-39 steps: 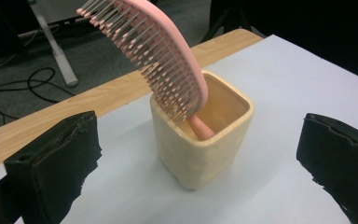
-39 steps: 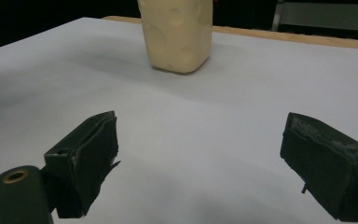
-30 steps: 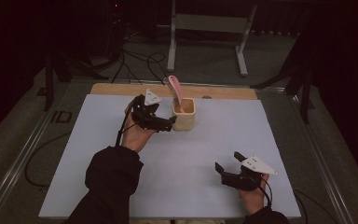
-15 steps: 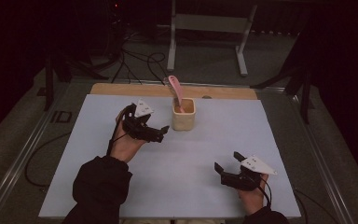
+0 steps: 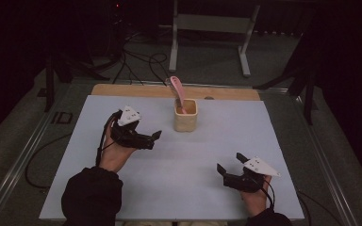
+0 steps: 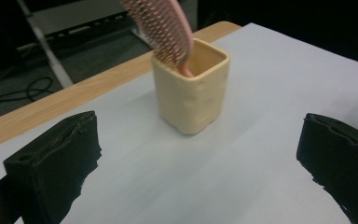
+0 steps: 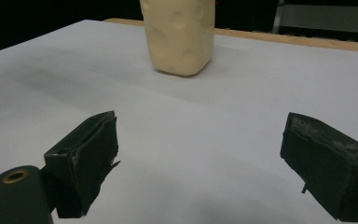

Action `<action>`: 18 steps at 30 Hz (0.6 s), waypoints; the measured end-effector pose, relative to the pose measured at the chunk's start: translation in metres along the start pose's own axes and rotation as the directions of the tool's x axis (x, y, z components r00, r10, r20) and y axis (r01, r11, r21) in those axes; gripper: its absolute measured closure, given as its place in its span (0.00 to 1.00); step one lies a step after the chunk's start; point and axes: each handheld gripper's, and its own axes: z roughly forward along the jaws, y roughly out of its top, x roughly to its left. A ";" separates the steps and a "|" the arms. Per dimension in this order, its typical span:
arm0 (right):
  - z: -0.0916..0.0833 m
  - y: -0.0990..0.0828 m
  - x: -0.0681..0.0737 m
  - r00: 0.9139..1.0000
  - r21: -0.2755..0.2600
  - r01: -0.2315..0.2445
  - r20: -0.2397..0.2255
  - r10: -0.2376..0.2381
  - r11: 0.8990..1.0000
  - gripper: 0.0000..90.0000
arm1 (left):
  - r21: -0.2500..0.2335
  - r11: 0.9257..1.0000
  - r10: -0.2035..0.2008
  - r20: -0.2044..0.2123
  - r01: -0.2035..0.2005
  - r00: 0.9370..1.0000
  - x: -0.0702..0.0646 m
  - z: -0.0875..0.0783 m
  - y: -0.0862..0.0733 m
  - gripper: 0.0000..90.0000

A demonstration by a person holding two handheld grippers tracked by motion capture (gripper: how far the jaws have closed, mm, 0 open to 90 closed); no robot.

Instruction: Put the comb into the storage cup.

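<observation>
1. high view — my left gripper (image 5: 152, 140) hangs just short of the cup (image 5: 185, 115), jaws spread and gripping nothing, aimed toward it. the brush (image 5: 177, 92) stands in the cup near the far edge of the mat (image 5: 75, 155), head up. its long axis runs nearly upright, tipped toward the far-left. my right gripper (image 5: 229, 165) sits well apart at the near right, jaws parted and bare, i'd say parked to keep out of the way.
2. left gripper view — between my two wide black jaws the cup (image 6: 192, 91) stands apart on the mat. the brush (image 6: 161, 25) leans on the rim at its far-left corner, bristles facing me, handle end down inside. the cup holds it on end, i judge, so the head stays free to grab.
3. right gripper view — my jaws gape with nothing between them. the cup (image 7: 179, 35) stands farther off — its top is cut off.
</observation>
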 end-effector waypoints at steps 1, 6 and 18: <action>0.000 0.000 0.000 1.000 0.000 0.001 -0.001 -0.001 1.000 0.12 | -0.003 1.000 -0.004 -0.004 0.004 1.000 0.001 -0.002 -0.002 0.00; 0.000 0.000 0.000 1.000 0.000 0.001 0.002 -0.001 1.000 0.12 | -0.015 1.000 -0.020 -0.031 0.020 0.999 0.008 -0.013 -0.013 0.00; -0.001 -0.001 -0.003 1.000 -0.008 -0.007 0.002 0.007 1.000 0.12 | -0.026 0.997 -0.075 -0.069 0.073 0.995 0.016 -0.027 -0.043 0.00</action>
